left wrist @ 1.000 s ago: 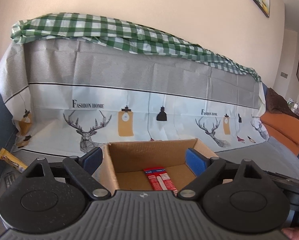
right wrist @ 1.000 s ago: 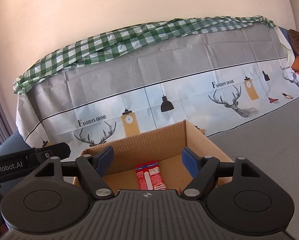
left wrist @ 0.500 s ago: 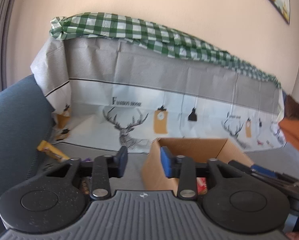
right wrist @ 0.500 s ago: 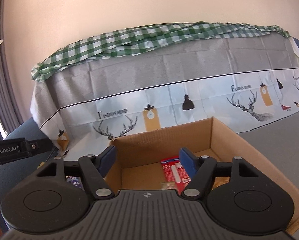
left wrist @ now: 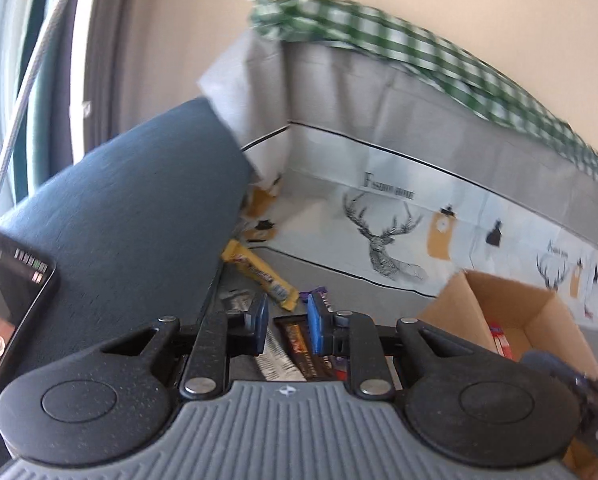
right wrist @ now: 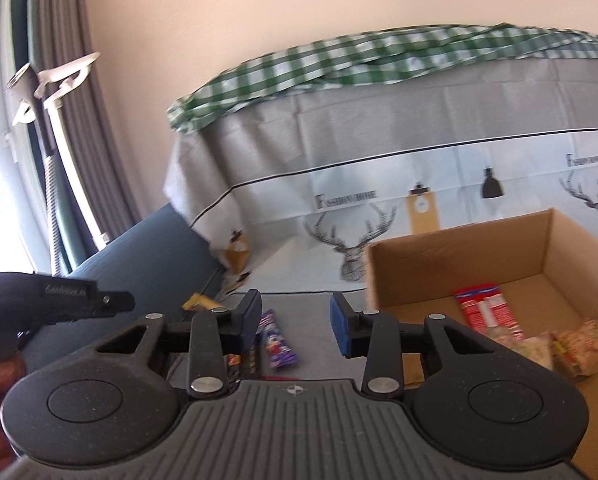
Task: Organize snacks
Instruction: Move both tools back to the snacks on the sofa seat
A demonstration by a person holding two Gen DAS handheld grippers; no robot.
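**Both grippers off the box, heading for the loose snacks**

Step in hand: reach for the next item. Both views point toward the pile of wrapped snacks on the grey cover, beside the dark blue armrest [left wrist: 131, 216] and left of the cardboard box [right wrist: 499, 264].

Left gripper [left wrist: 286, 326]: jaws have just been closing and stand narrow, a slim gap between the blue pads. Nothing is pinched; a dark chocolate bar [left wrist: 299, 344] and a white wrapper [left wrist: 277, 354] lie on the cover beneath the gap. The yellow bar [left wrist: 259, 270] lies just beyond the tips, angled along the armrest.

Right gripper [right wrist: 295, 322]: jaws have just been closing too, now at a middling gap and empty. The purple packet [right wrist: 277, 340] lies on the cover below, nearer the left pad.

Box contents: a red-and-white packet [right wrist: 485, 310] flat on the floor, pale crinkled packets [right wrist: 579, 346] at the near right.

Judgement: several snacks are not yet boxed. The next move likely calls for reopening wide enough to straddle a wrapper, lowering onto one item only, then carrying it right over the box wall. Flat foil wrappers look slippery and thin, so an edge-on pinch seems wise.
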